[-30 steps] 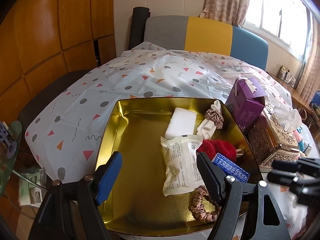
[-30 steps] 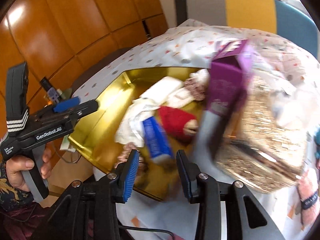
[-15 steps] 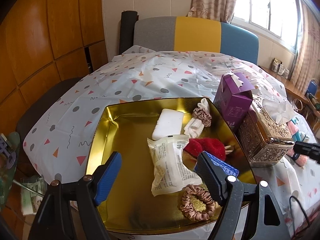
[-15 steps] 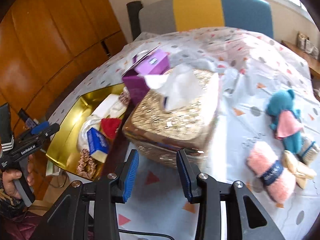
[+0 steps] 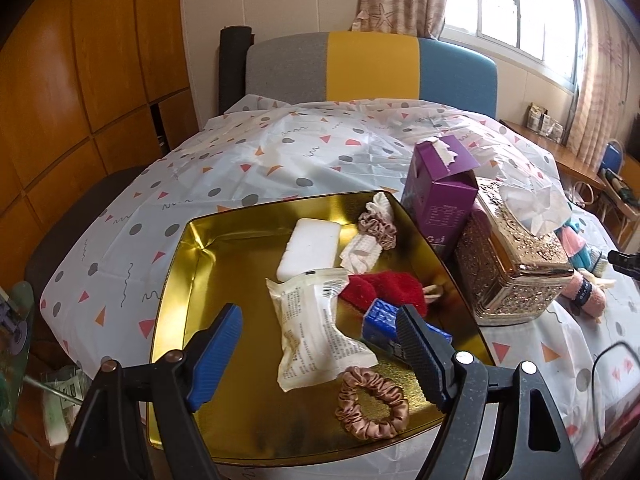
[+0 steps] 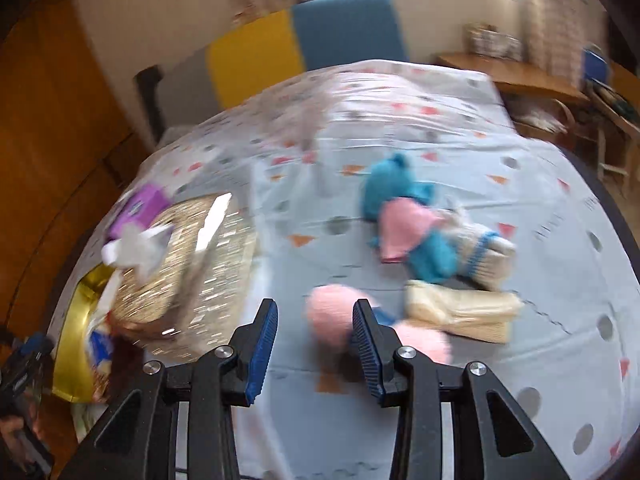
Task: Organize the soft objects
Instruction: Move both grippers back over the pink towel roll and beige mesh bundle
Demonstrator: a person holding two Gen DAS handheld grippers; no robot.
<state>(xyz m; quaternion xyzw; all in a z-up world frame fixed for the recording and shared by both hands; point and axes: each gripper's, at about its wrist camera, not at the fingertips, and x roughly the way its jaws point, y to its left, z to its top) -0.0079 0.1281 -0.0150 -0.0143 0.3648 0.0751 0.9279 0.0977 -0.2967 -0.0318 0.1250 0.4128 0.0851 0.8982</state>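
Observation:
A gold tray [image 5: 192,280] holds a white sponge [image 5: 310,248], a white wipes packet [image 5: 316,332], a red fuzzy sock [image 5: 384,290], a blue pack [image 5: 382,318] and pink scrunchies [image 5: 372,402]. My left gripper [image 5: 320,354] is open and empty above the tray's near half. My right gripper [image 6: 314,350] is open and empty, just above a pink rolled sock [image 6: 336,320] on the tablecloth. A teal and pink plush toy [image 6: 404,220], a striped sock [image 6: 486,252] and a cream cloth [image 6: 460,312] lie beyond it.
An ornate gold tissue box [image 5: 516,256] and a purple carton [image 5: 438,190] stand right of the tray. A patterned cloth [image 5: 240,176] covers the table. A sofa [image 5: 372,68] stands behind, wooden panels at left, a side table at right.
My right gripper has swung right, away from the tray and past the tissue box, to the soft toys and socks. My left gripper has stayed open over the tray, shifting slightly.

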